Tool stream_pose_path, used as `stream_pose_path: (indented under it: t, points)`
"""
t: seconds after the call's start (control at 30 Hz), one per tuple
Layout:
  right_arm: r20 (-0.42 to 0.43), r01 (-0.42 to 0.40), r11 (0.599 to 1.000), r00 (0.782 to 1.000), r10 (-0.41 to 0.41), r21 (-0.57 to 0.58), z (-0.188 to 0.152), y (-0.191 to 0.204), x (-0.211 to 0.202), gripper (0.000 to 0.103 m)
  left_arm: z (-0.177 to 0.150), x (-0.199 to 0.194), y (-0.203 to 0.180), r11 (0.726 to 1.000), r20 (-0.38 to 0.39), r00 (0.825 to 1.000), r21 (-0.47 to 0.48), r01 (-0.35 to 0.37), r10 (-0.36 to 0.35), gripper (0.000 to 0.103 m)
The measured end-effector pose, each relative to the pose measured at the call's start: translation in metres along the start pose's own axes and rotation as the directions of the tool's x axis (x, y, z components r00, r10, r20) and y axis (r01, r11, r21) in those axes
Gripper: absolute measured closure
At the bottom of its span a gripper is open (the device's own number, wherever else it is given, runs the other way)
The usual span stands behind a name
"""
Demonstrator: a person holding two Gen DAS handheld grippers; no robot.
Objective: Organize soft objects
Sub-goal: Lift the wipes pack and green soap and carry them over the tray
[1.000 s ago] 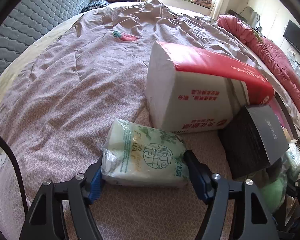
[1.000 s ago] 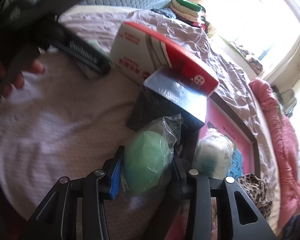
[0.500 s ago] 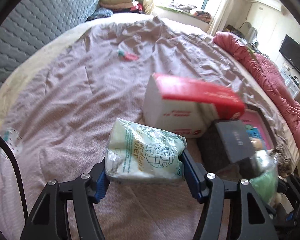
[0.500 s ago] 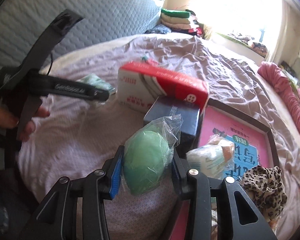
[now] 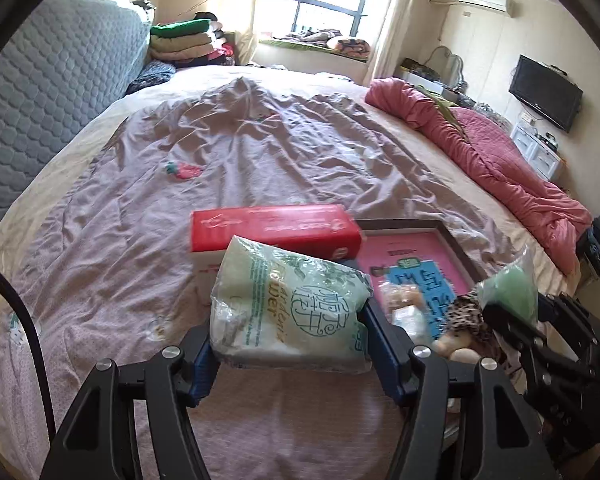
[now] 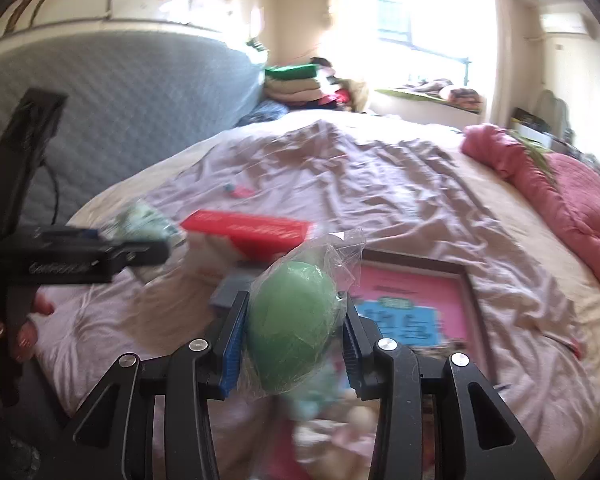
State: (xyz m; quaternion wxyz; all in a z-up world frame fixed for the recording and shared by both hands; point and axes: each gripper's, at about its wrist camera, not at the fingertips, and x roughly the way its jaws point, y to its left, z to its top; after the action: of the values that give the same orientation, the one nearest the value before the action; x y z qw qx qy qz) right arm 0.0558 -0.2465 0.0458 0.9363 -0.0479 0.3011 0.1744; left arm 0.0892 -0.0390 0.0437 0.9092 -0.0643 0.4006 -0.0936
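Both packs hang in the air over the near edge of the bed (image 5: pixel 260 152), and either one could slip. The left claw (image 5: pixel 296 350) is clamped on a tissue pack (image 5: pixel 288 308), but its pads bite only the lower part of a slack plastic wrapper; the upper part leans far and loose. I judge that a quick swing could let the film slide through the pads. The jaws have just been closing a little, with the pack between them, so the squeeze may be crushing soft contents rather than gaining hold.

The right claw (image 6: pixel 294 344) is clamped on a green ball (image 6: pixel 290 324) in a clear bag. It is round and smooth under crinkly film, so it could squirt out forward if tilted further down. If dropped, it would likely land on the clutter below: the pink frame (image 6: pixel 464 280), the red box (image 6: pixel 248 232), and soft things at the near right that are too blurred to name.

Both claws slant downward toward the bed, side by side, the right one just right of the left. In the right view the person's hand (image 6: pixel 24 328) wraps the left handle at the left edge. With the two so near, the tools could knock together.
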Motion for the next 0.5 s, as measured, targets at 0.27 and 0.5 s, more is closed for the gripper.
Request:
stream_pose_path:
  t: [0.27, 0.5]
  points:
    - [0.044, 0.083, 0.992, 0.995, -0.088, 0.092, -0.004, -0.052, -0.032, 0.060, 0.005, -0.007, -0.055, 0.996, 0.009, 0.998, 0.074, 0.054, -0.055, 0.038]
    - [0.060, 0.105, 0.985, 0.992, -0.114, 0.133, -0.010, -0.076, -0.051, 0.060, 0.004, 0.002, -0.101, 0.984, -0.015, 0.997, 0.160, 0.079, -0.077, 0.038]
